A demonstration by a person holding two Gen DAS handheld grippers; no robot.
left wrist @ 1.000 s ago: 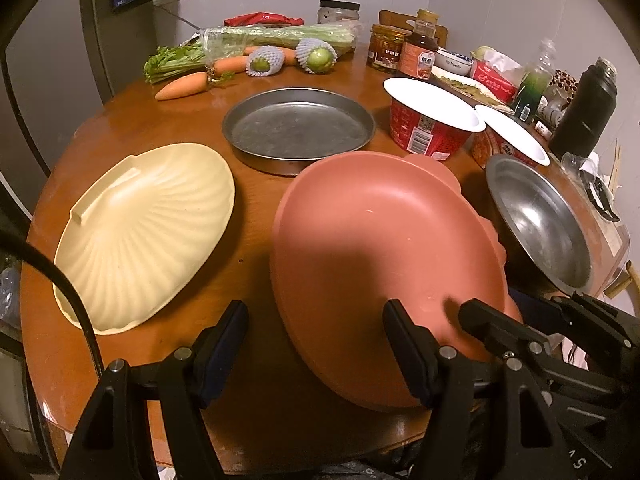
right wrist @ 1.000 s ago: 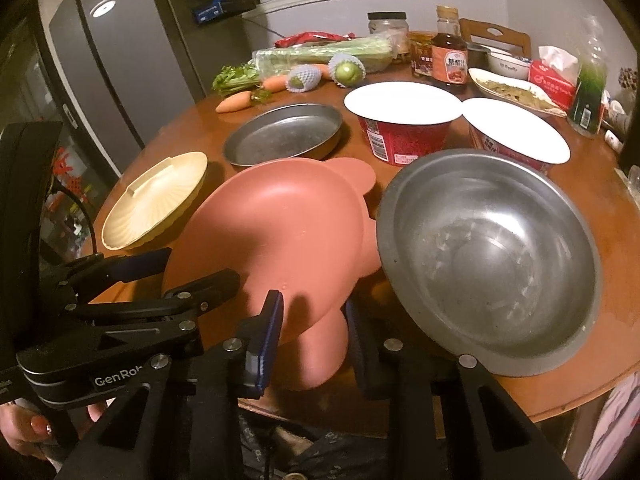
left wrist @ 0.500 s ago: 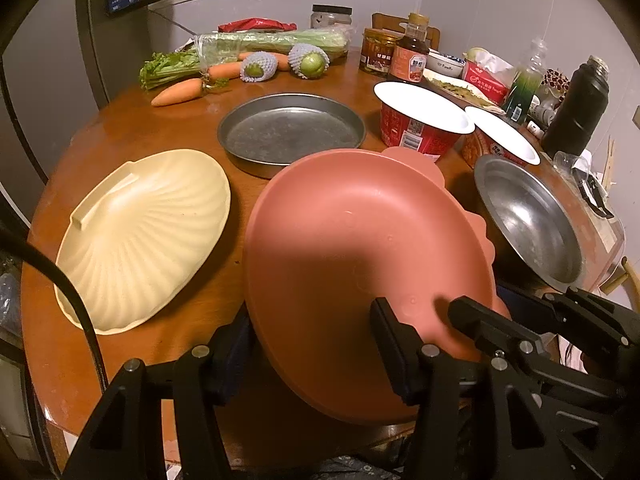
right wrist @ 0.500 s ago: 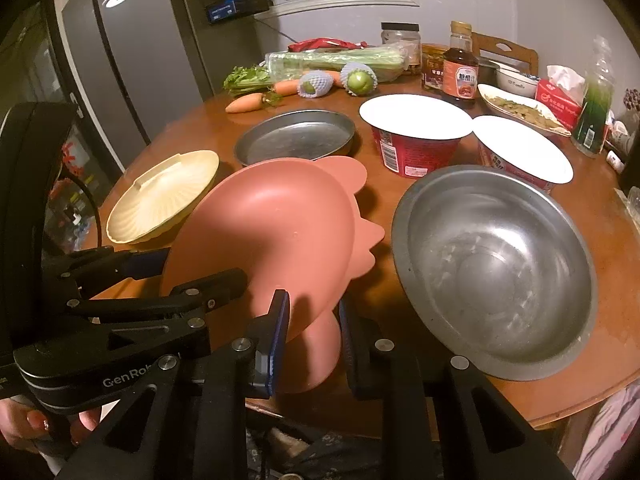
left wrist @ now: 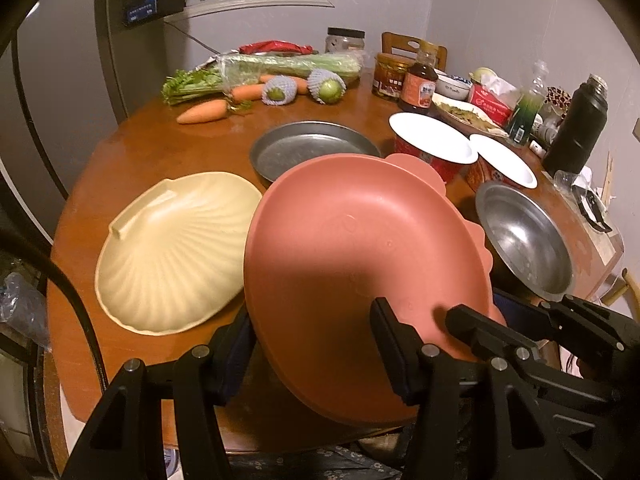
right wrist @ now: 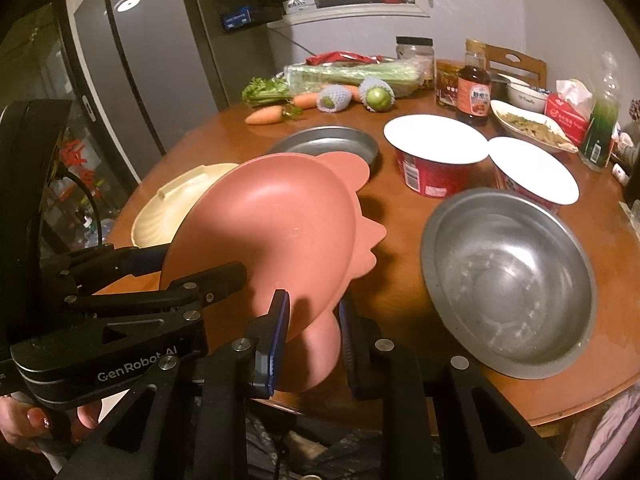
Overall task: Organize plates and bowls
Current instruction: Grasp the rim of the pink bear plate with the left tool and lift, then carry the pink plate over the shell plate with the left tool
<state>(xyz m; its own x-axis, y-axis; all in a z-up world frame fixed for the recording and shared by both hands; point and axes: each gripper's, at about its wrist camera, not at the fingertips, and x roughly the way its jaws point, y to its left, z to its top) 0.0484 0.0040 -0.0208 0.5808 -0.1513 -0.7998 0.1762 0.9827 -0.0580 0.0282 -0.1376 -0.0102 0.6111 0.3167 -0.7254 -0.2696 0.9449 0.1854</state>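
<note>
A pink chicken-shaped plate (left wrist: pixel 360 264) is lifted and tilted above the table's near edge; it also shows in the right wrist view (right wrist: pixel 276 240). My right gripper (right wrist: pixel 312 320) is shut on its tail end. My left gripper (left wrist: pixel 312 332) straddles the plate's near rim, jaws wide apart, one finger on each side. A cream shell-shaped plate (left wrist: pixel 168 256) lies left of it, partly under its edge. A round metal tray (left wrist: pixel 308 148) sits behind. A steel bowl (right wrist: pixel 508 284) sits to the right.
Two red instant-noodle cups with white lids (right wrist: pixel 436 148) stand behind the steel bowl. Carrots, celery and wrapped fruit (left wrist: pixel 276 80) lie at the back. Jars, a sauce bottle (right wrist: pixel 474 88), a tissue box and a black flask (left wrist: pixel 576 128) crowd the right back.
The pink plate has risen off the table and tilted, moving left over the cream plate's edge. Both grippers rose with it.
</note>
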